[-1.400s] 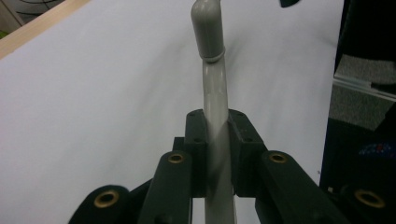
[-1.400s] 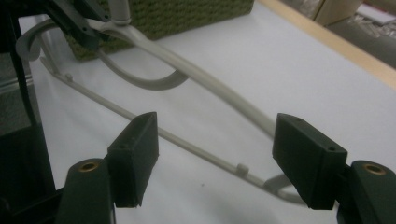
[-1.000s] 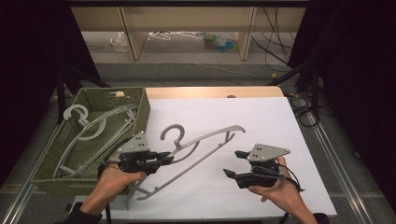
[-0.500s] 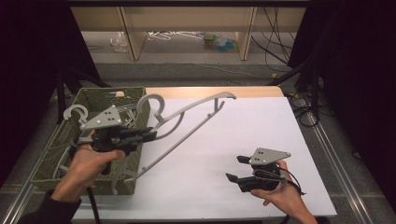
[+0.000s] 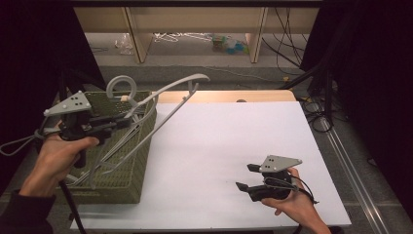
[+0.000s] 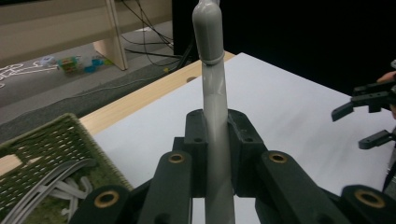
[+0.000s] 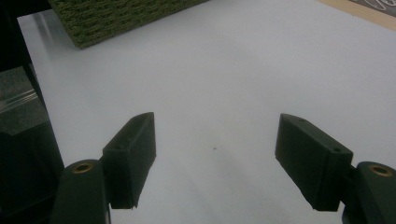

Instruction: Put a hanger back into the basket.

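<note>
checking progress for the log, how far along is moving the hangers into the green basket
Done: several grey hangers already lie inside the green basket. In hand: the left gripper is shut on a grey hanger, held over the basket with one arm jutting past its rim above the white table. Left: lowering and releasing that hanger. The right gripper rests open on the table, holding nothing, and no other hanger lies on the tabletop.
</note>
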`<state>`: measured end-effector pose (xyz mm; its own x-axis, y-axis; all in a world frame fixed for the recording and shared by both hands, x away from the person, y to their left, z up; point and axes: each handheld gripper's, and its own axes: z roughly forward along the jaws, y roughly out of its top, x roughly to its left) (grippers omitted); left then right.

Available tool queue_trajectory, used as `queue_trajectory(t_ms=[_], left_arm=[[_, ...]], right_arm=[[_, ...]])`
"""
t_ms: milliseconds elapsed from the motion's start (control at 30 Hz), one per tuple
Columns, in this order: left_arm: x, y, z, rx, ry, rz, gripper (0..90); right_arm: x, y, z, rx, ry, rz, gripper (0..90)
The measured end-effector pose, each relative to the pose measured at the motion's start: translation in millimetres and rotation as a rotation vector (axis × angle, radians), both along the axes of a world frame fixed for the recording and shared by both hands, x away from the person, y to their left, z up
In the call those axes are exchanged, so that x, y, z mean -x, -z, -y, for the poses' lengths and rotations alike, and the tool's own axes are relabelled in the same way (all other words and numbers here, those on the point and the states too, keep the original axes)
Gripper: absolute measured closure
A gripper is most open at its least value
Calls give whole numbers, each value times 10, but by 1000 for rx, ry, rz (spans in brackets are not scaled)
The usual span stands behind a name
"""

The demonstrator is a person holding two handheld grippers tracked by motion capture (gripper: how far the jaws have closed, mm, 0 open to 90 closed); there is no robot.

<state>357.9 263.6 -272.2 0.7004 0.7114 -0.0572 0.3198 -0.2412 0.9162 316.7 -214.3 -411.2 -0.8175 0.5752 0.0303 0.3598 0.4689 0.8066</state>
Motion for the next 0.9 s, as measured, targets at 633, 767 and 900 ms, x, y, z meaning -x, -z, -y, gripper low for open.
queue_trajectory(t_ms=[633,767,900], left_arm=[[-337,275,-661,-114,-136,-7,793],[-378,364,-781,-126,-154,-19,794],[-391,421,-880,-143,-177,-23,793]], right_arm=[[-16,45,-19,-6,3,-12,250],[-24,60,-18,-9,3,-16,218],[-21,52,-15,-21,1,-4,197]])
